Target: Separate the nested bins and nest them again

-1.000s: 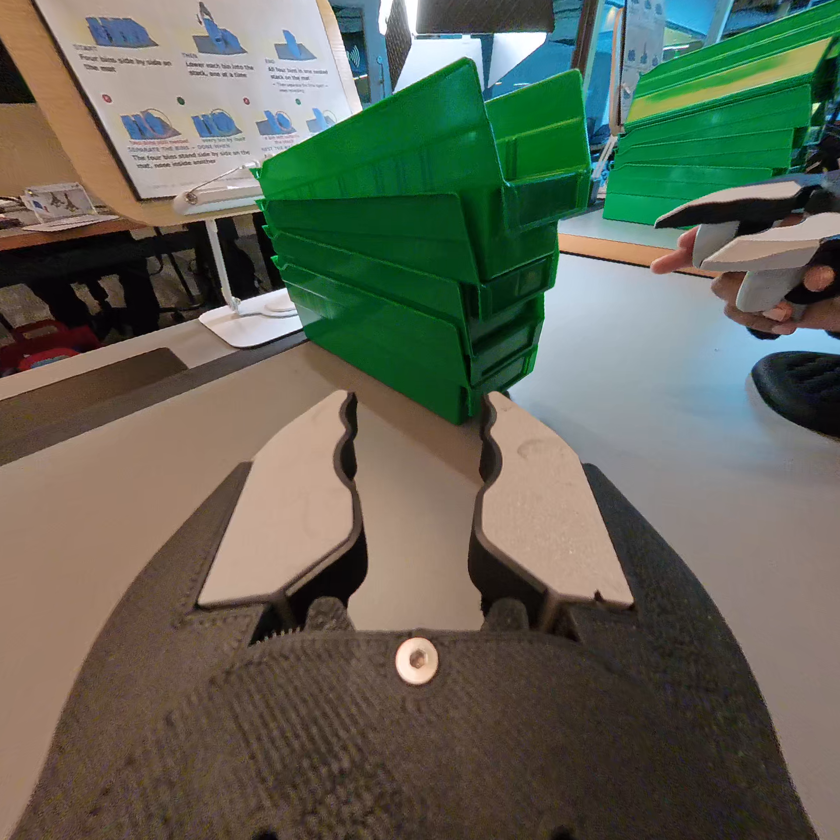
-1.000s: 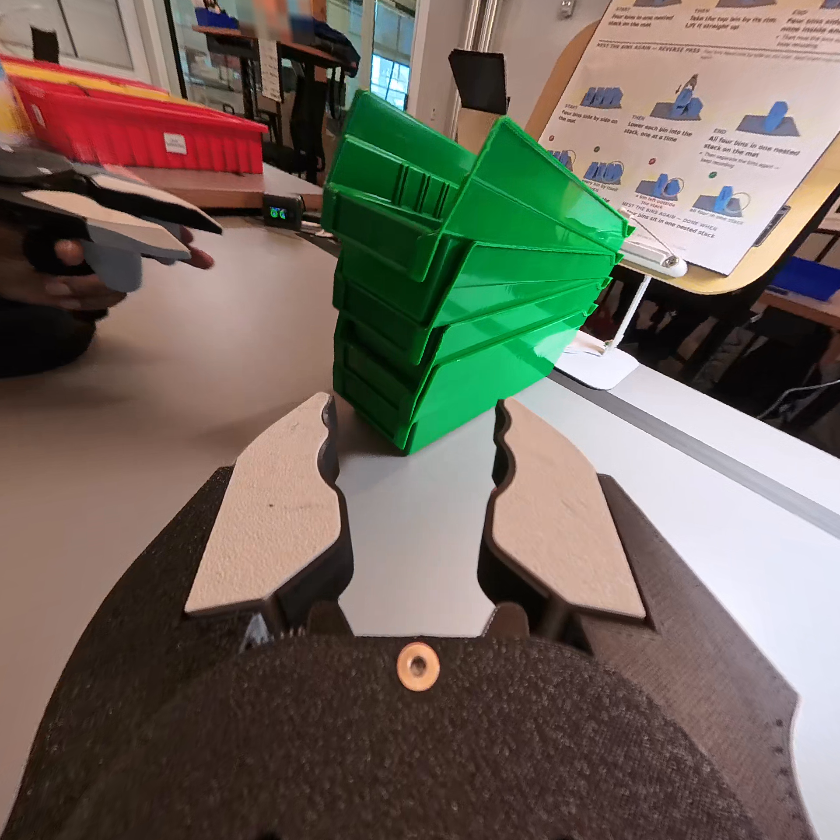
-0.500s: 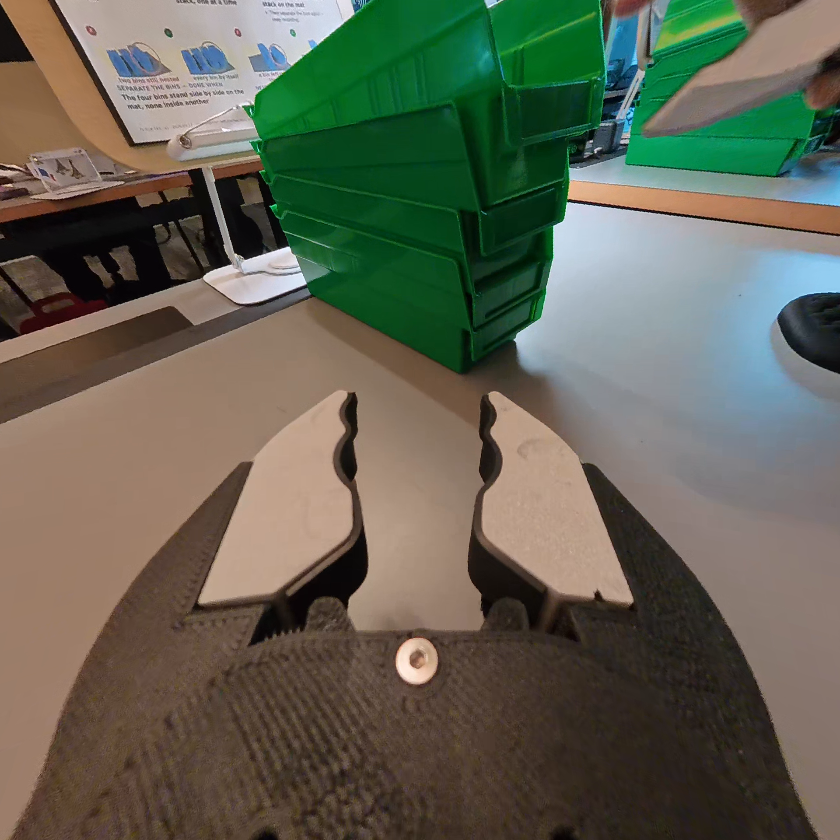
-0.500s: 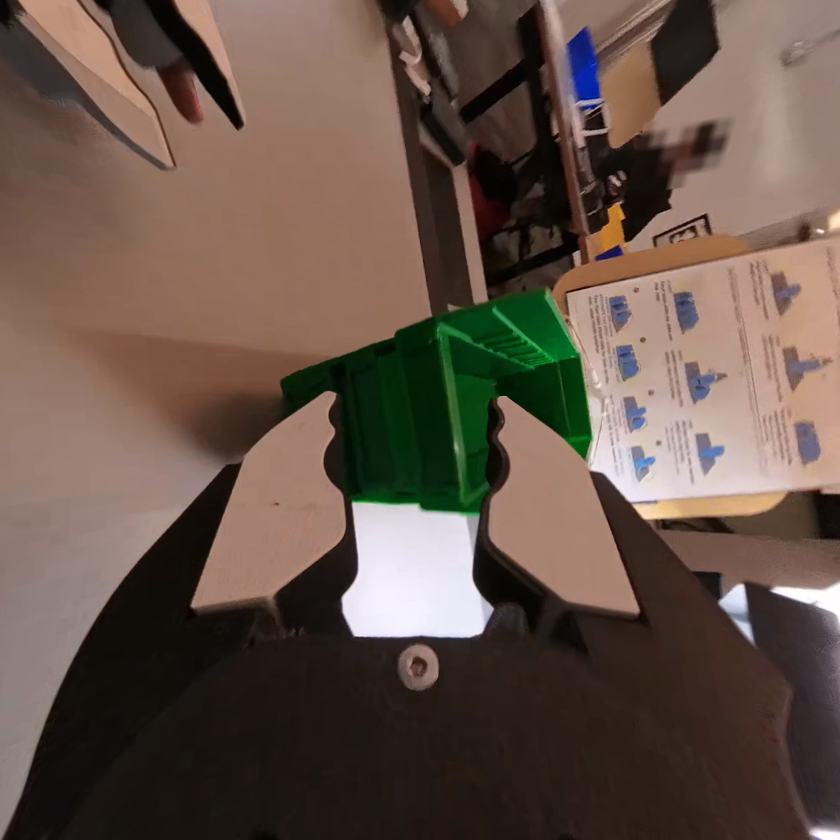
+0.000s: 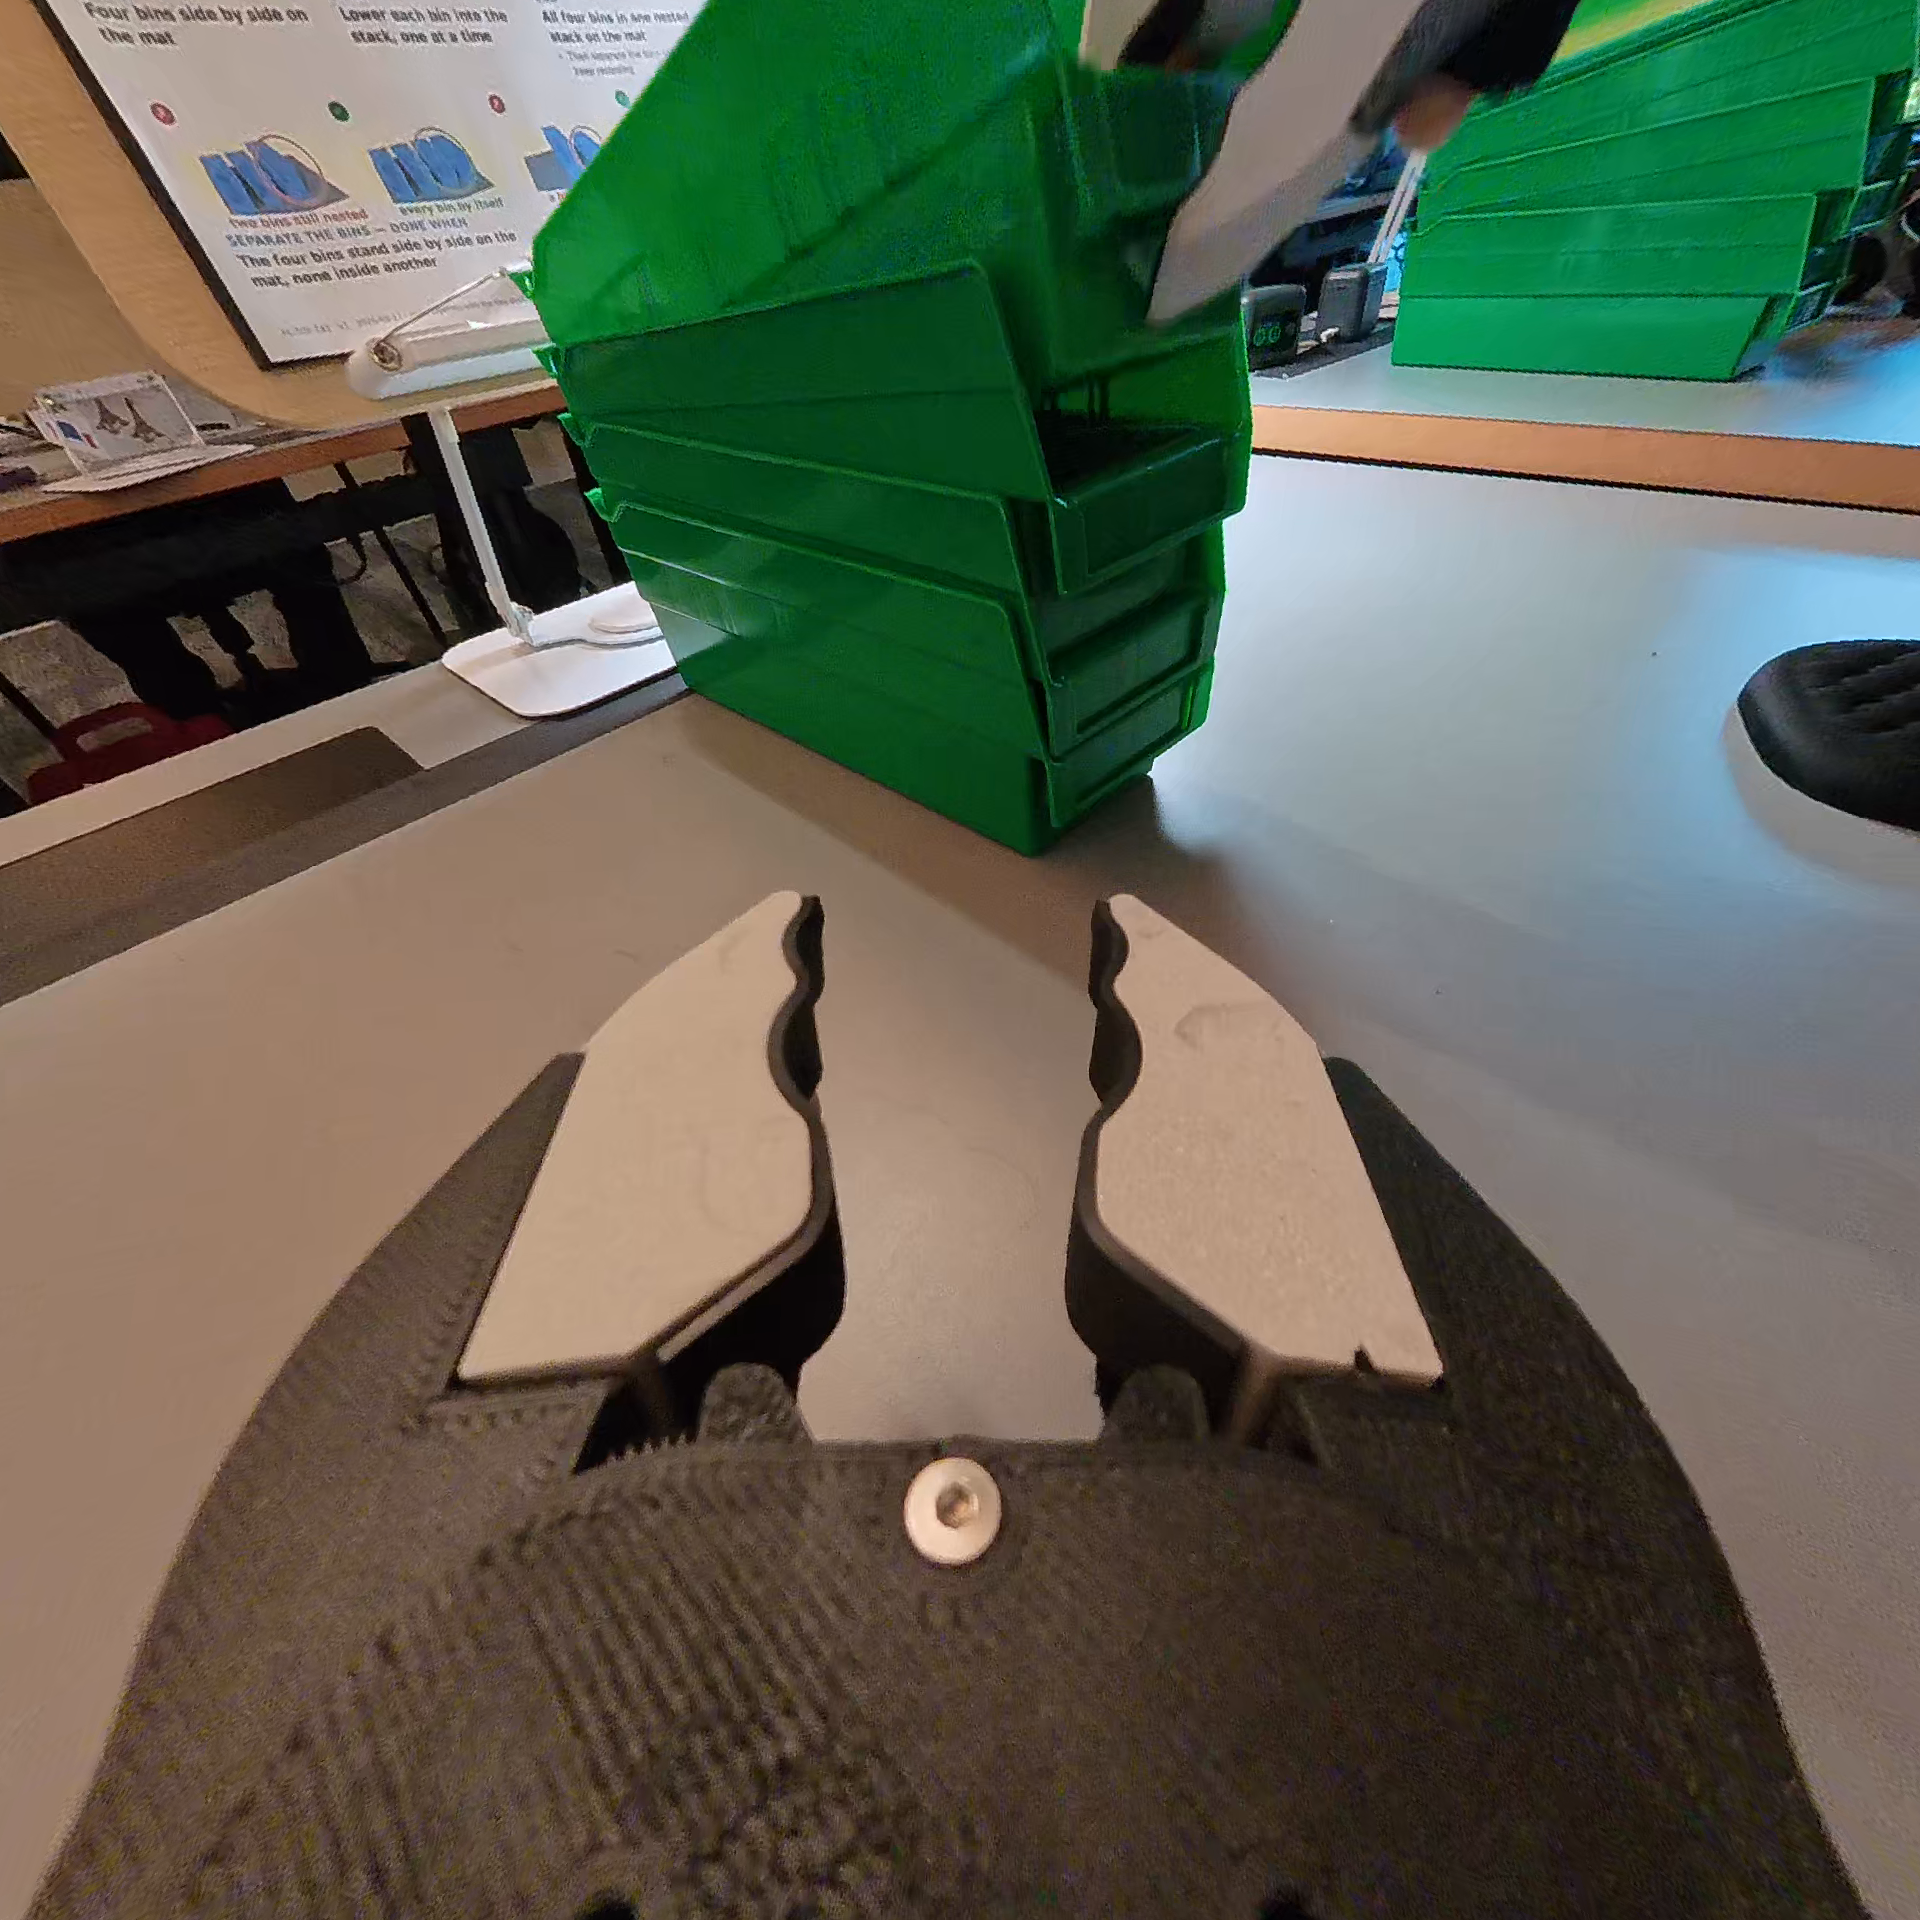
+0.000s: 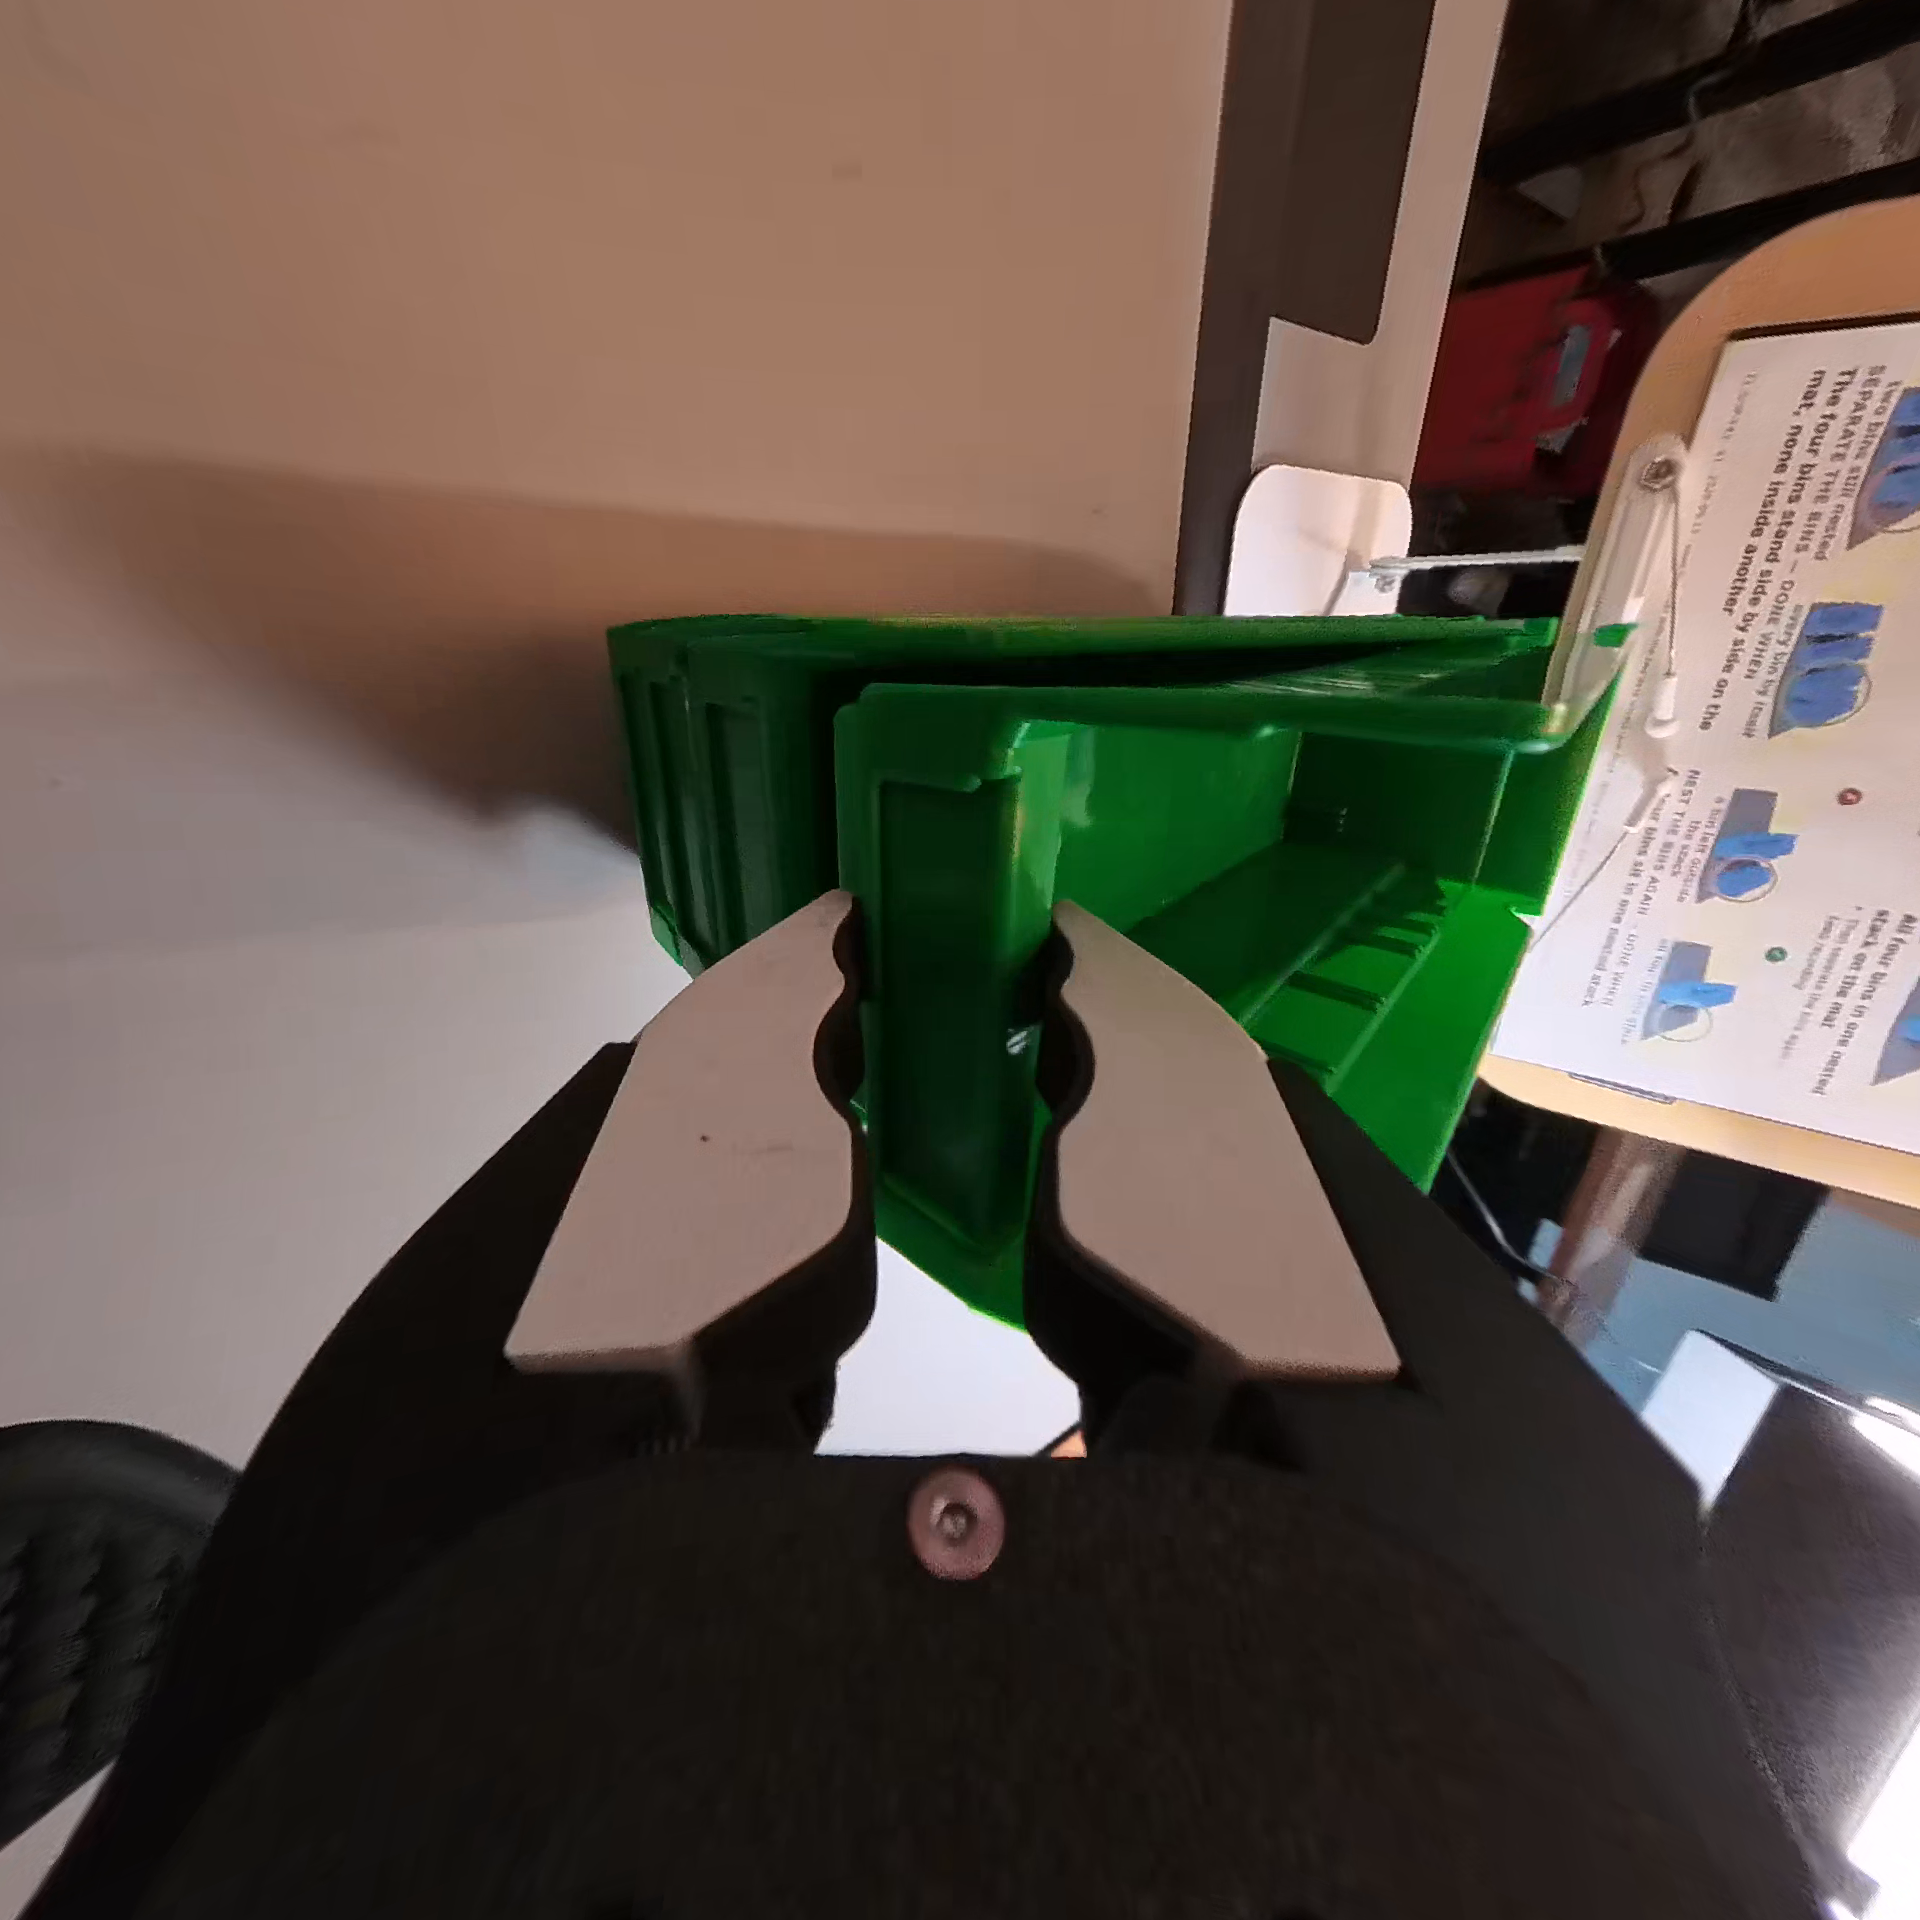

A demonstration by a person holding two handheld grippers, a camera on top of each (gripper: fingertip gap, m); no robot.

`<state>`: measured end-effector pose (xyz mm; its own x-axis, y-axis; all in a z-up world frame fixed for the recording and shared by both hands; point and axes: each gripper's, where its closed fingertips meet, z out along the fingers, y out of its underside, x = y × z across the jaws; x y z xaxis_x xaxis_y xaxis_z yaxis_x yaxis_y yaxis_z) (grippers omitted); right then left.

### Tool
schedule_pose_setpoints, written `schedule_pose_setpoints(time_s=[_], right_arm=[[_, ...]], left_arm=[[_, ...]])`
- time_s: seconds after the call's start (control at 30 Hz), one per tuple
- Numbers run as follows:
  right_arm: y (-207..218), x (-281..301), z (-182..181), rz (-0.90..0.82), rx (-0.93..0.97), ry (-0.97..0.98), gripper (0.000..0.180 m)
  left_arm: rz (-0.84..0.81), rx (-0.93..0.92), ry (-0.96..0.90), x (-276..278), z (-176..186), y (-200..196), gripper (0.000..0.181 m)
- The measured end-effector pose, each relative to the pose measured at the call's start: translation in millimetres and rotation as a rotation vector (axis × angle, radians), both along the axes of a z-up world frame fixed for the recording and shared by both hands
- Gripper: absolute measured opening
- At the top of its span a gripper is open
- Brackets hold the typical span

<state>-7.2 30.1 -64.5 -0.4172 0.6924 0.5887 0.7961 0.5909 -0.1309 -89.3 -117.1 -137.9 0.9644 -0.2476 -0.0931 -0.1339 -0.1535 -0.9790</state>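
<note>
A stack of nested green bins [image 5: 883, 623] stands on the grey table [image 5: 1455, 935], just beyond my left gripper [image 5: 956, 914], which is open, empty and low over the table. The top bin [image 5: 831, 177] is tilted, its front end raised off the bin below. My right gripper [image 6: 951, 914] comes down from above and is shut on the front wall of that top bin [image 6: 1195, 831]. It also shows in the left wrist view [image 5: 1226, 208], blurred, at the bin's front. The lower bins [image 6: 727, 779] show behind the top one.
An instruction board [image 5: 312, 156] on a white stand [image 5: 561, 665] is behind the stack at the table's far edge. More green bins [image 5: 1621, 239] are stacked on another table to the right. A black mesh pad [image 5: 1839, 727] lies at the right. Left tips to right tips: about 20 cm.
My right gripper swung over the stack, came down and shut on the top bin's front wall. The top bin's front has tipped up. My left gripper has backed away a little, still open.
</note>
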Motion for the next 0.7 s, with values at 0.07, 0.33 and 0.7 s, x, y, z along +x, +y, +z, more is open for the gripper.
schedule_pose_setpoints(time_s=[0.07,0.33,0.7], right_arm=[[2,0,12,-0.008,-0.049,0.02,0.03],[8,3,55,-0.002,-0.101,0.14,0.034],[1,-1,106,0.092,-0.079,0.205,0.03]], left_arm=[[0.003,-0.004,0.004,0,-1,1,0.049],[0.011,-0.024,-0.008,-2,-6,2,0.047],[0.017,-0.026,-0.017,-4,-6,3,0.046]])
